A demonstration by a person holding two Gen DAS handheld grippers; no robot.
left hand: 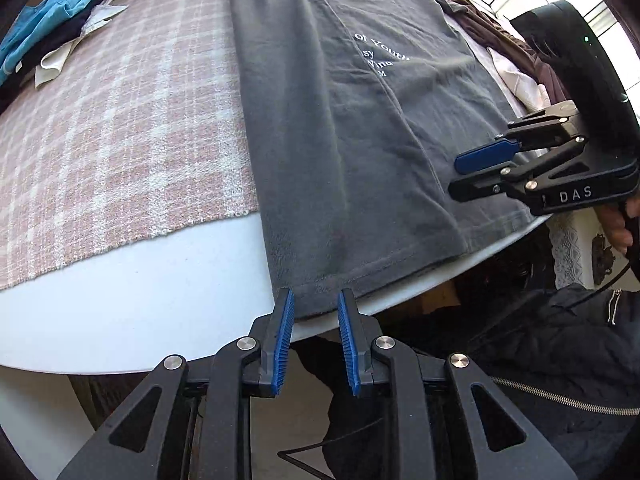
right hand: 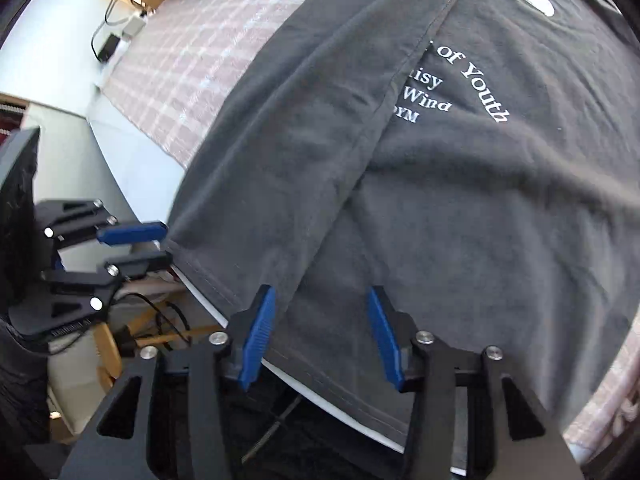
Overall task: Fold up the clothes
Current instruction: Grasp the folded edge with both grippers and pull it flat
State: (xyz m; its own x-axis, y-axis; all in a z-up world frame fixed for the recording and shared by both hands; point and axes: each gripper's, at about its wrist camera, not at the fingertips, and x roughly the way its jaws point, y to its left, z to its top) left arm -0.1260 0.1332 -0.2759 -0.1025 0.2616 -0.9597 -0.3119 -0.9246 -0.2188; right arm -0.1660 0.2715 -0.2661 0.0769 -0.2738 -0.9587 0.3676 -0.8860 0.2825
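A dark grey T-shirt [left hand: 360,120] with white lettering lies flat on the table, its left side folded inward over the print. In the right wrist view the fold edge crosses the T-shirt [right hand: 460,200] diagonally. My left gripper [left hand: 314,300] is open, and the hem's near left corner lies just between its blue fingertips. The right gripper [left hand: 454,178] hovers open over the shirt's right hem area. From its own camera, the right gripper [right hand: 320,292] straddles the hem near the fold edge with its jaws wide apart. The left gripper [right hand: 167,245] sits open at the hem corner.
A pink plaid cloth [left hand: 120,120] covers the white round table [left hand: 120,312]. Blue and dark clothes [left hand: 48,28] are piled at the far left, brown and pale garments [left hand: 512,64] at the far right. A person's dark jacket [left hand: 560,360] is below the table edge. Cables and a charger [right hand: 112,44] lie at the far side.
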